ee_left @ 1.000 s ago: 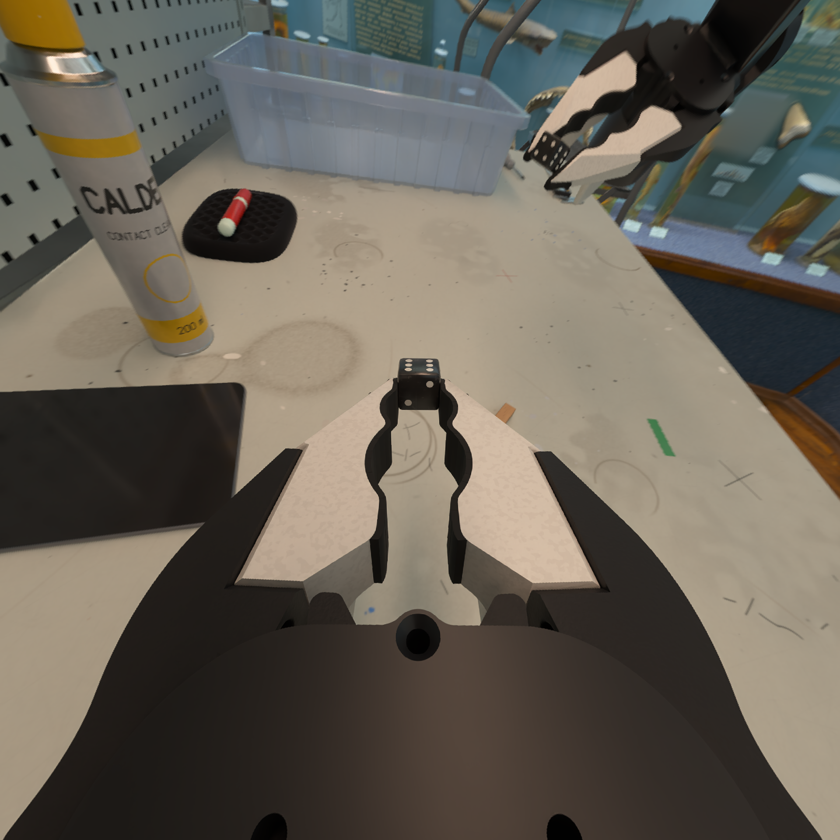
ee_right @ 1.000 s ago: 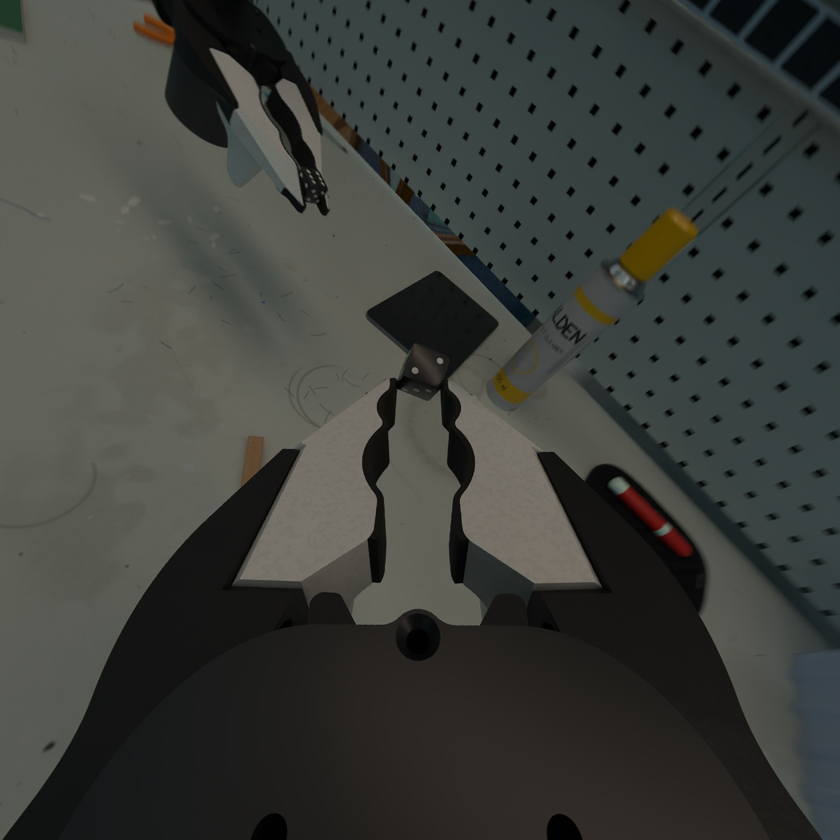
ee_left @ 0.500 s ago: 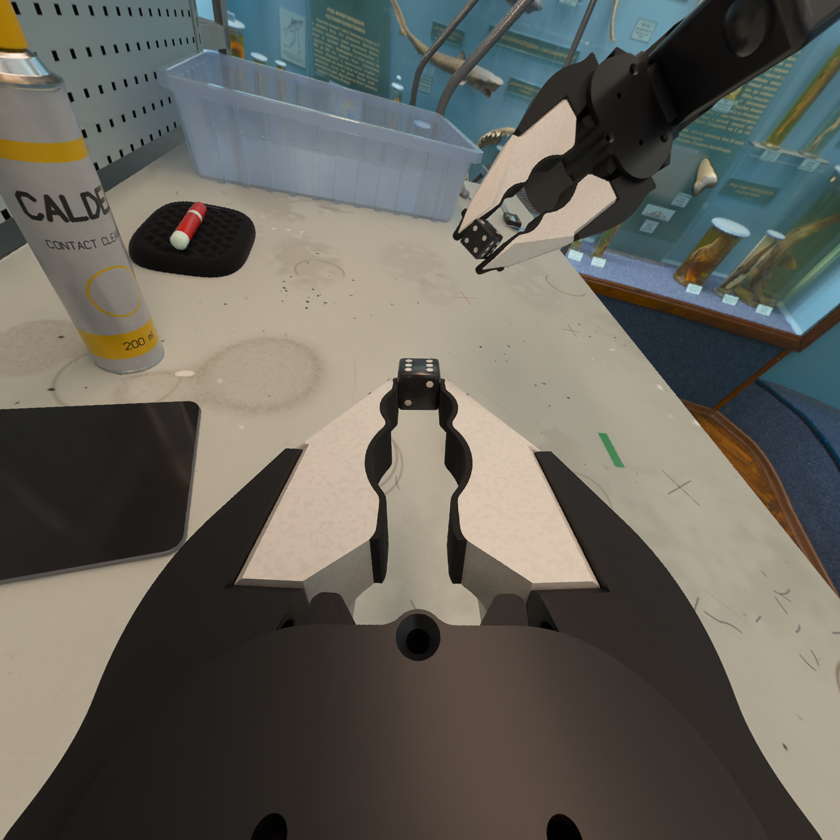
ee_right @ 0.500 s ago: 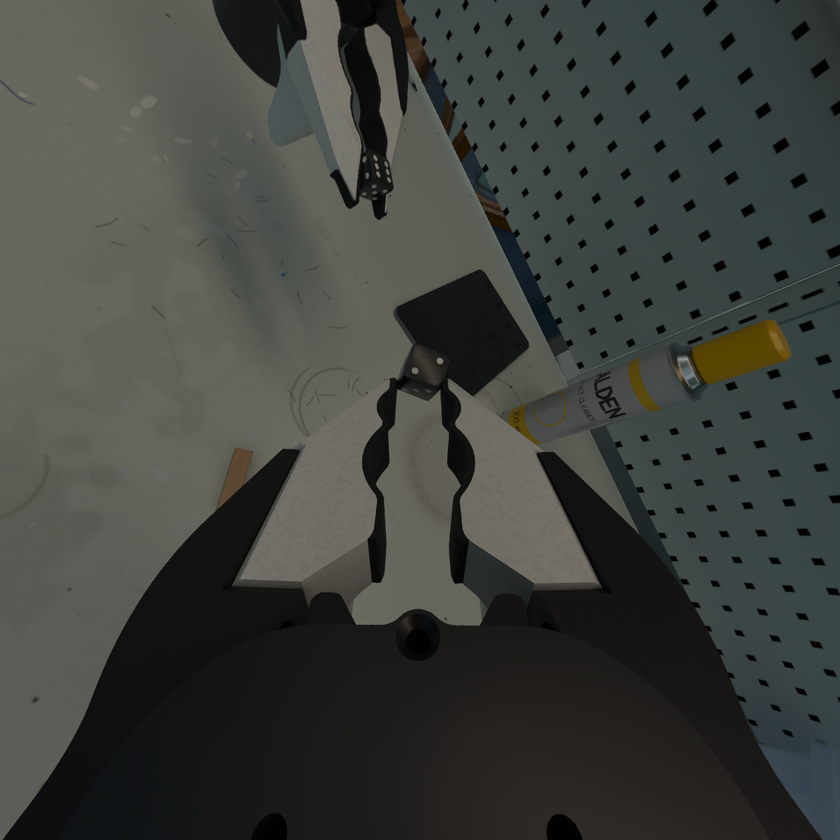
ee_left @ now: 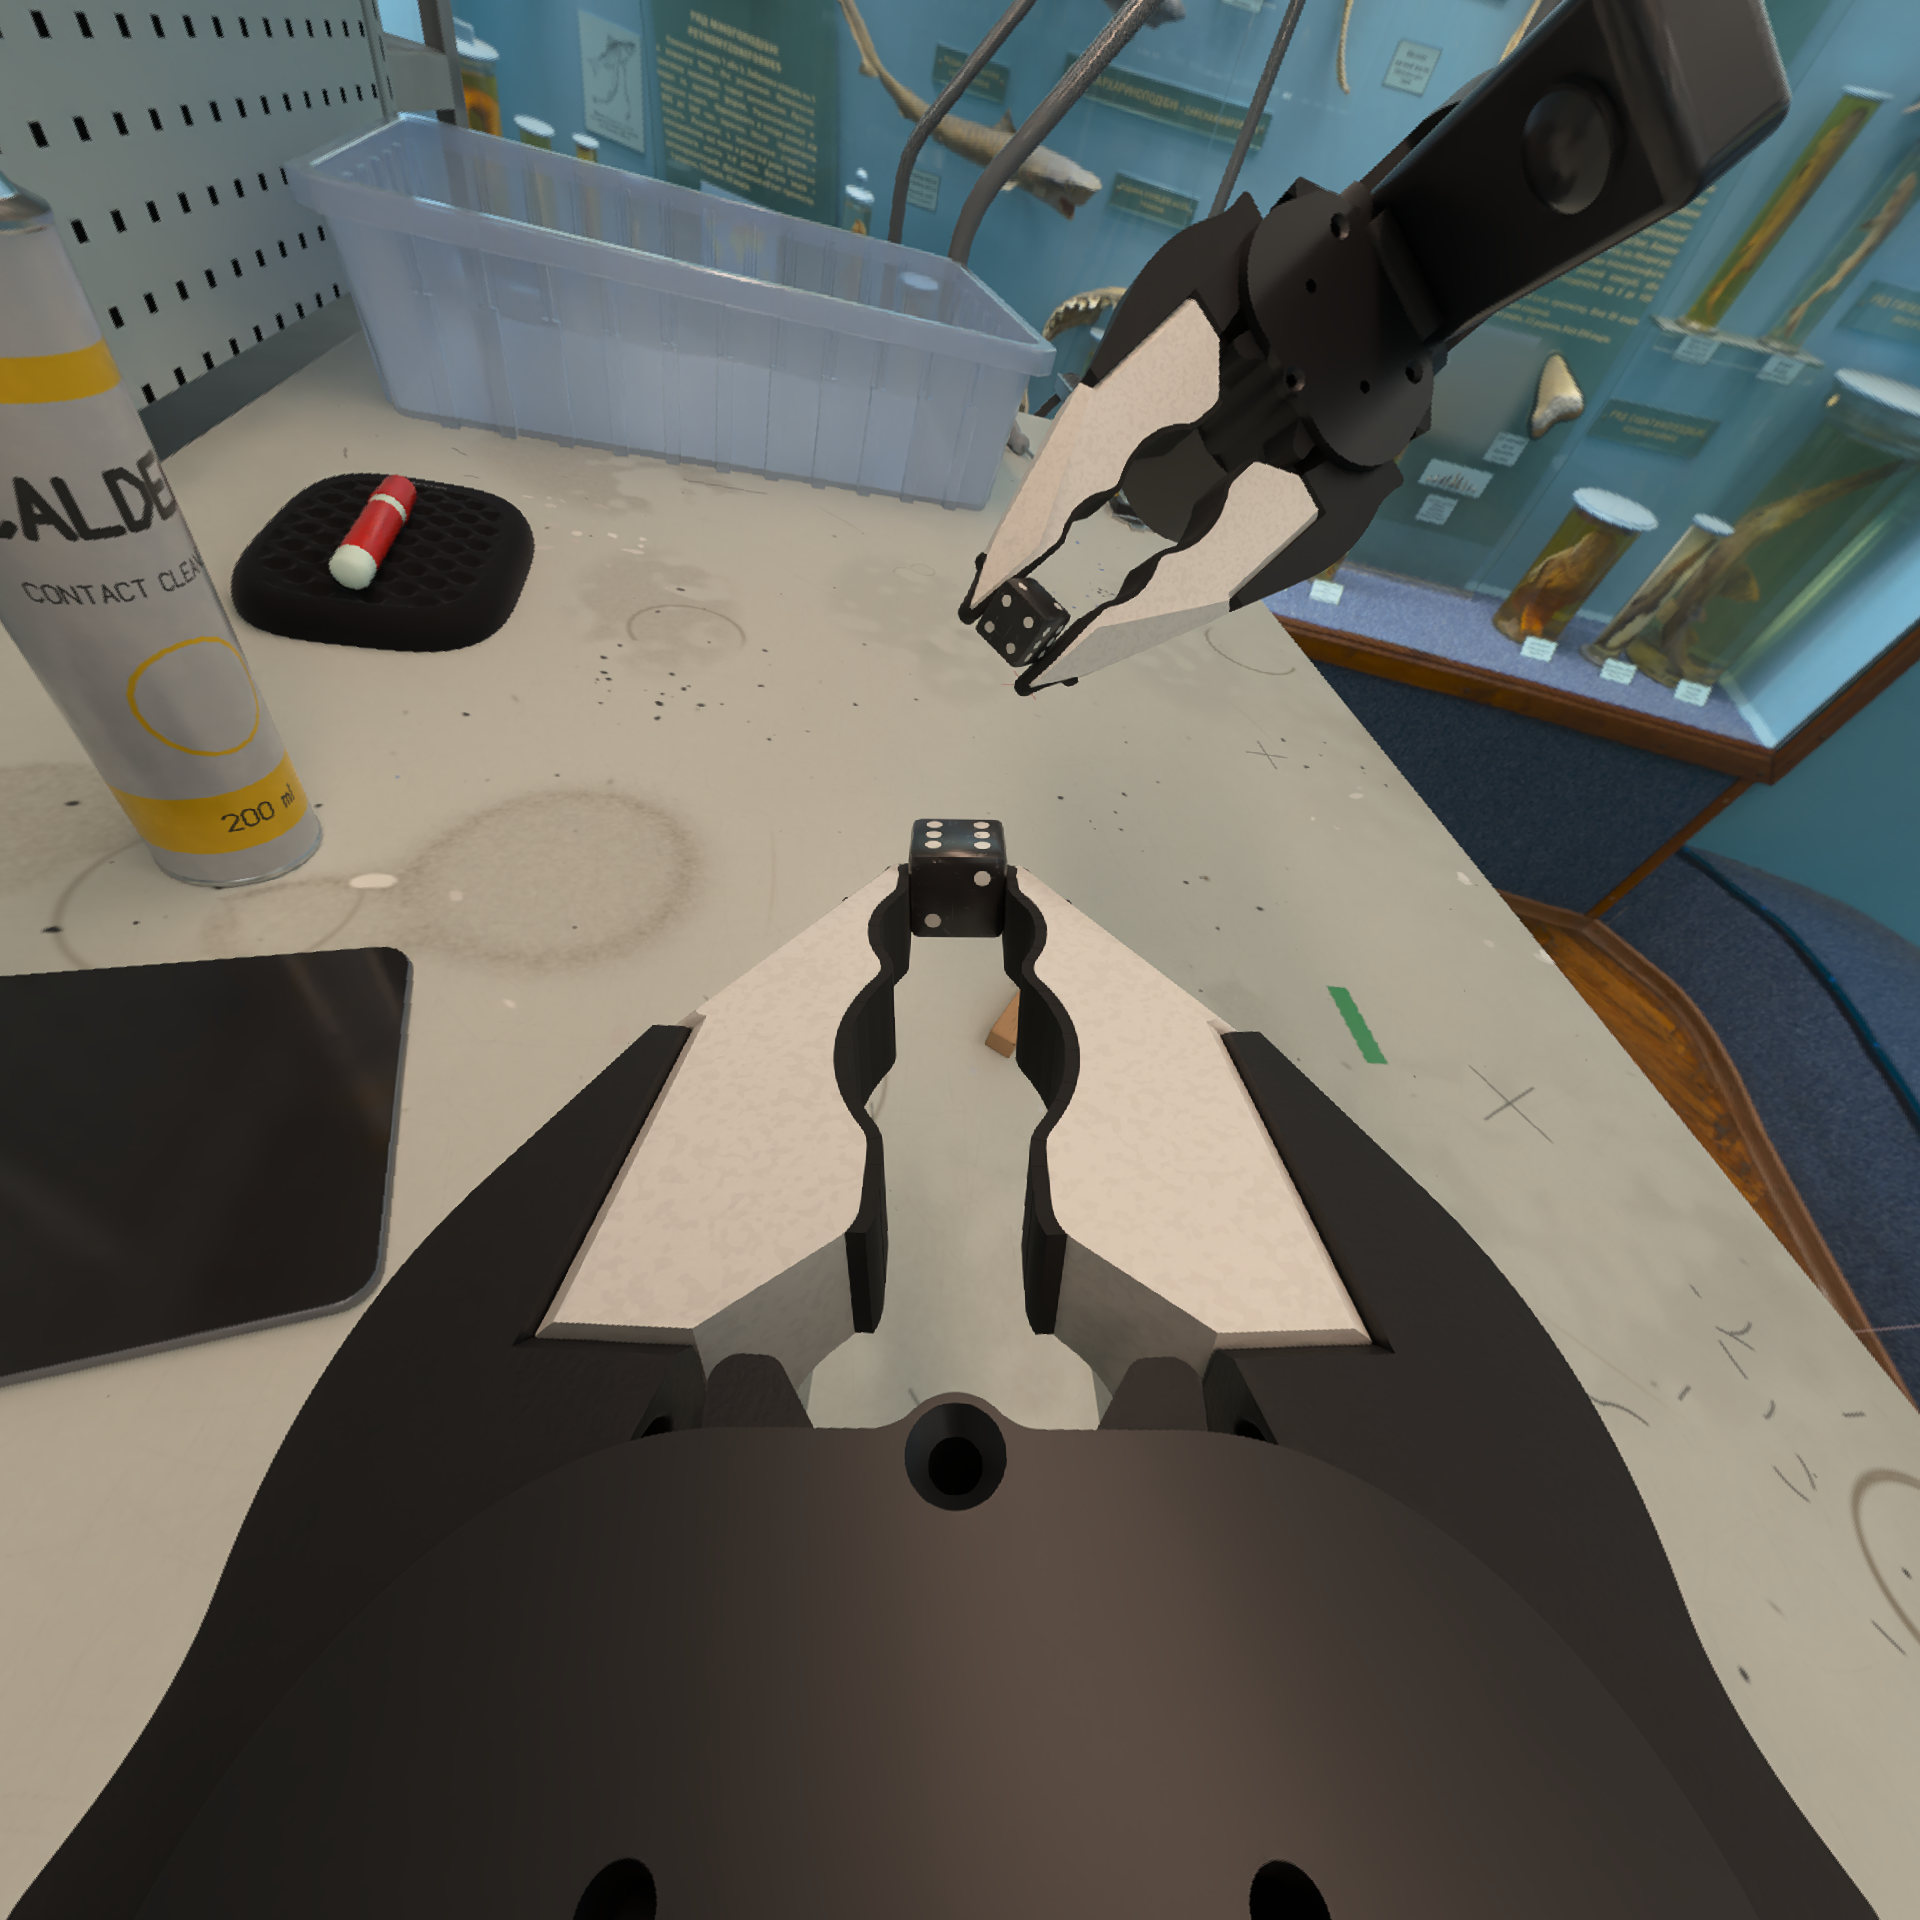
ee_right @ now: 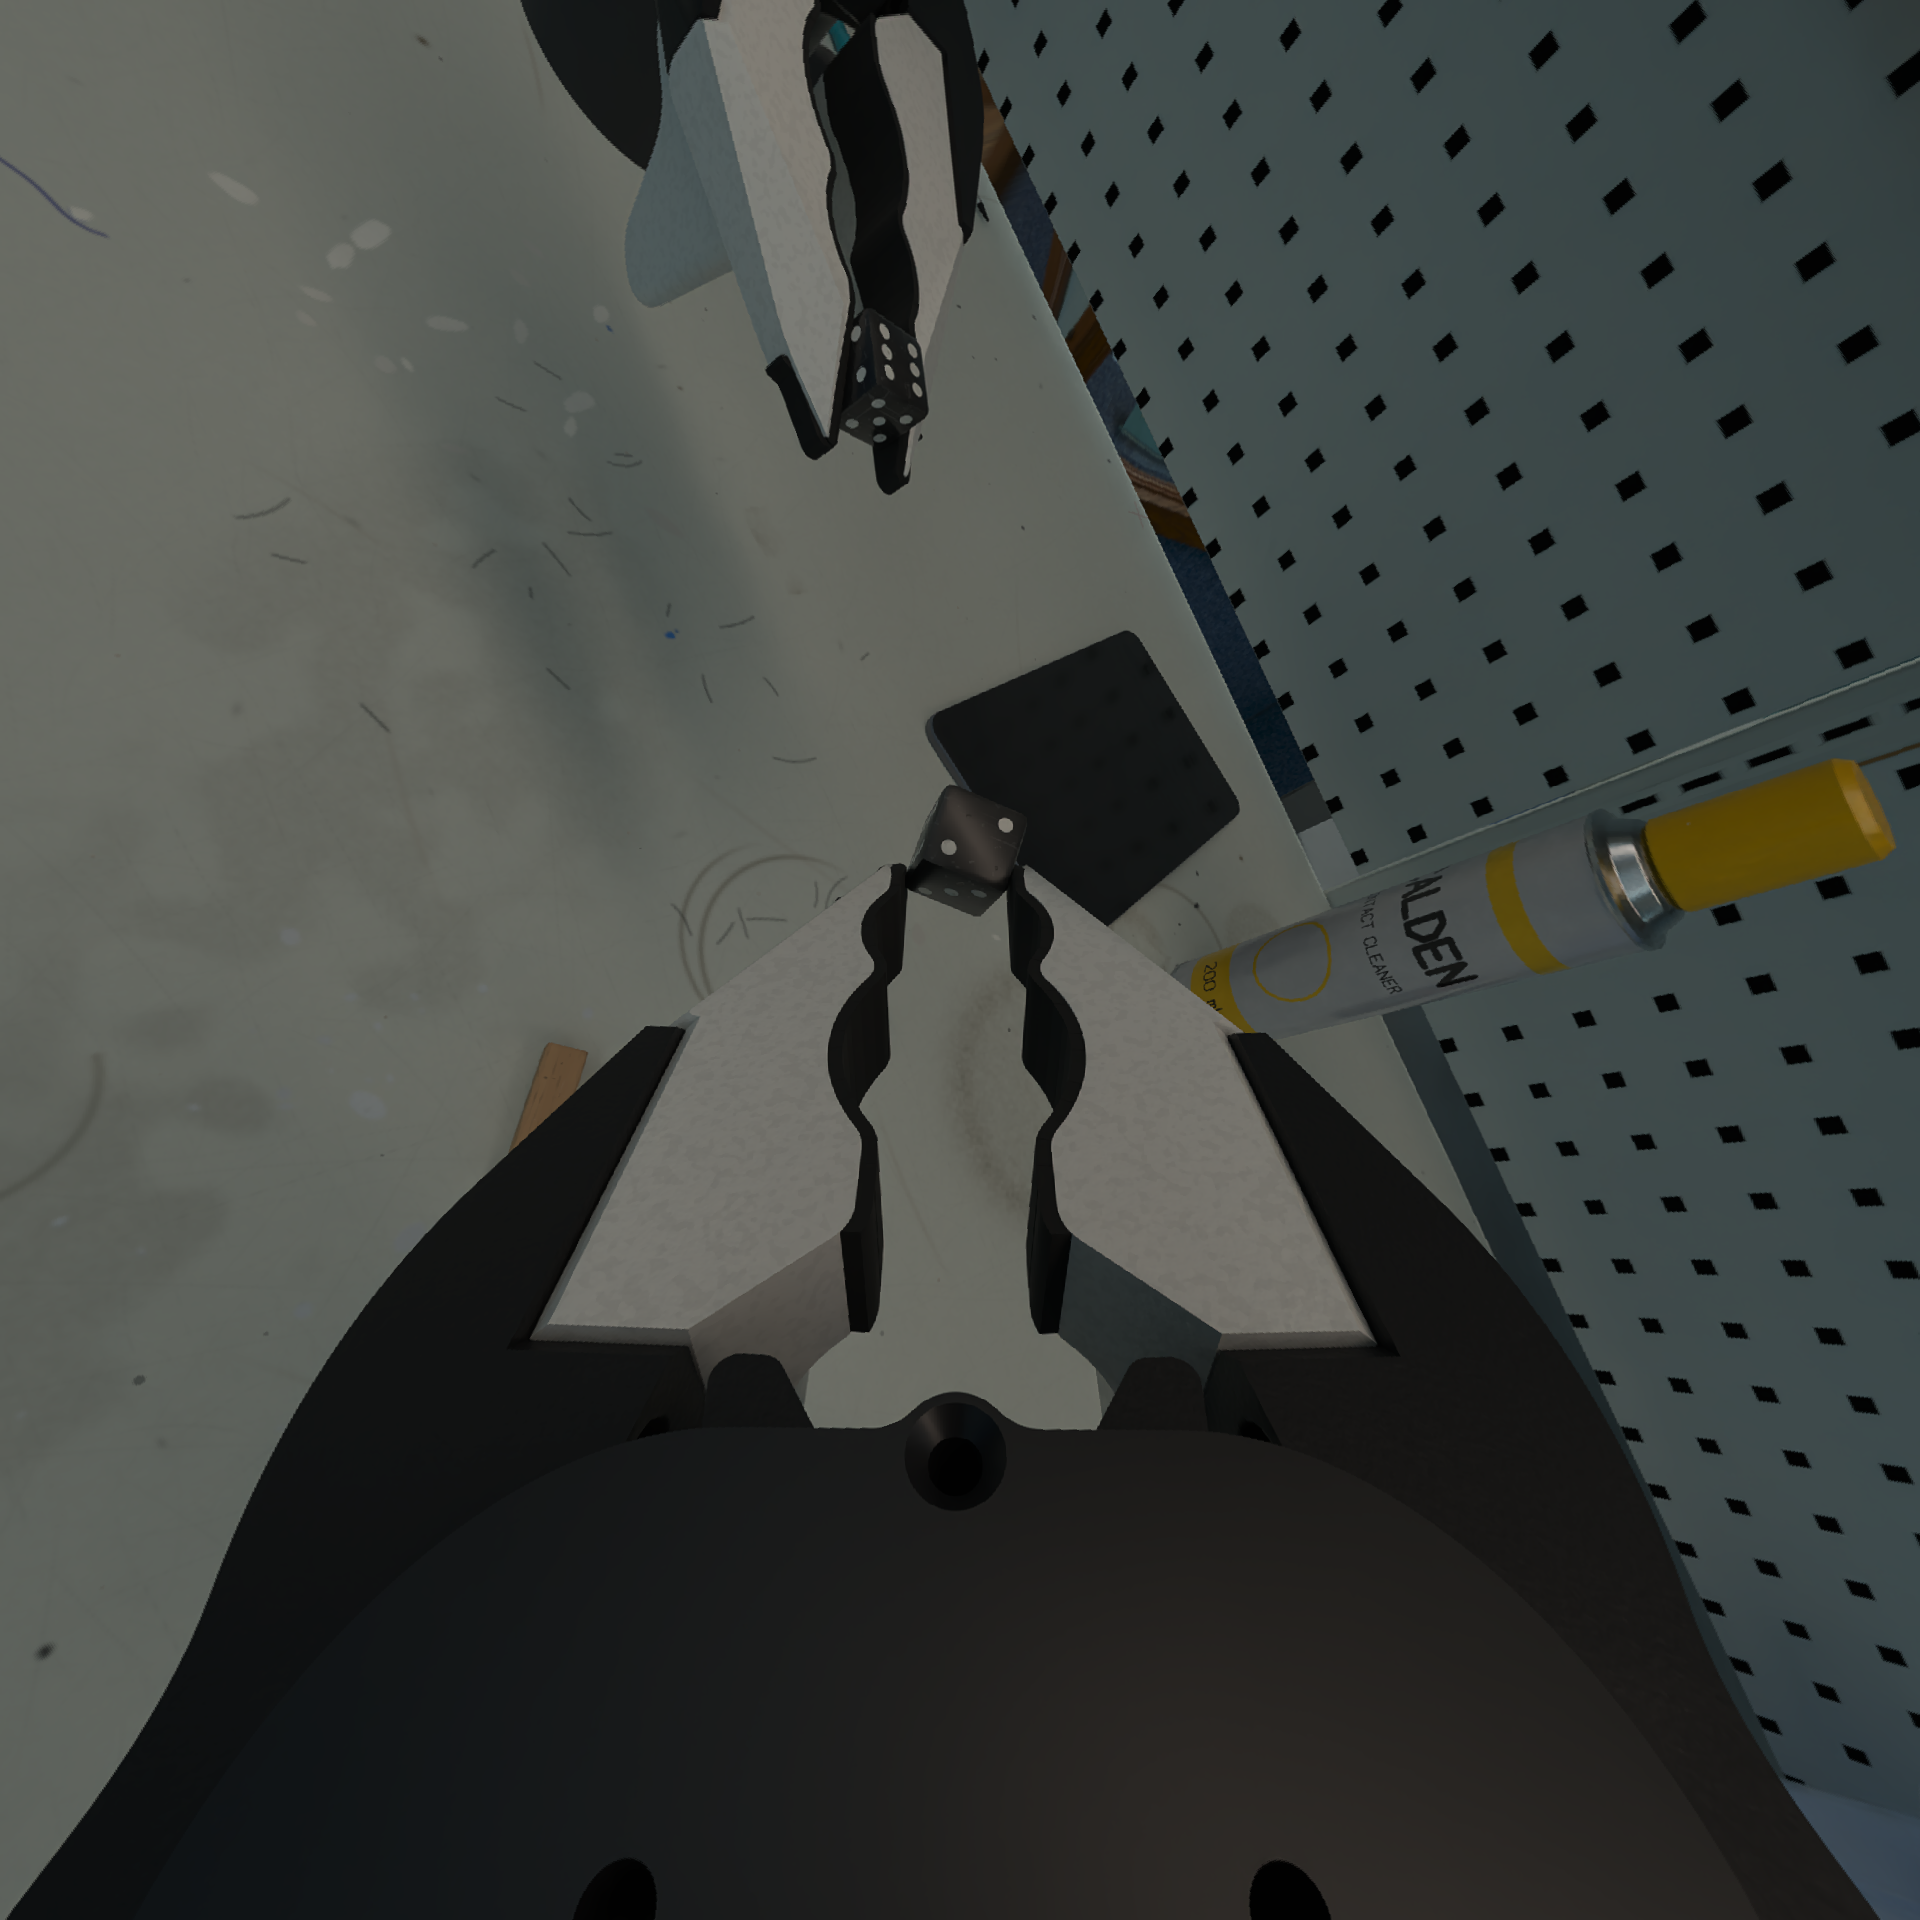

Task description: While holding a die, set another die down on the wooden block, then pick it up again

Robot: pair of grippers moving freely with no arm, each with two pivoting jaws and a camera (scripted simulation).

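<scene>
**Two claws, each gripping a black die above a grey worktop**

In the left wrist view, the left claw (ee_left: 956, 894) fills the lower half, its two pale, black-edged fingers closed narrowly on a small black die with white pips (ee_left: 957, 878) pinched at the very tips. At 1 o'clock from it, raised above the pale grey, stained worktop (ee_left: 790, 727), the right claw (ee_left: 1023, 649) points down and leftward and clamps a second black die with white pips (ee_left: 1020, 620) between its fingertips, tilted on a corner. The two dice are apart, neither touching the worktop.

A small light wooden block (ee_left: 1004, 1034) lies on the worktop and shows only as a sliver between the left claw's fingers; most of it is hidden. In the right wrist view the same block peeks out at 8 o'clock of the right claw's fingers.

At 9 o'clock sits a flat black rectangular tablet (ee_left: 177, 1153). At 10 o'clock stands a tall grey spray can with yellow bands (ee_left: 135, 644). At 11 o'clock is a black honeycomb rubber mat (ee_left: 447, 582) bearing a red and white capped tube (ee_left: 374, 530). A clear bluish plastic bin (ee_left: 665, 353) stands at 12 o'clock, beside a grey pegboard wall (ee_left: 177, 197). A short green tape strip (ee_left: 1356, 1023) marks the worktop at 3 o'clock.
</scene>
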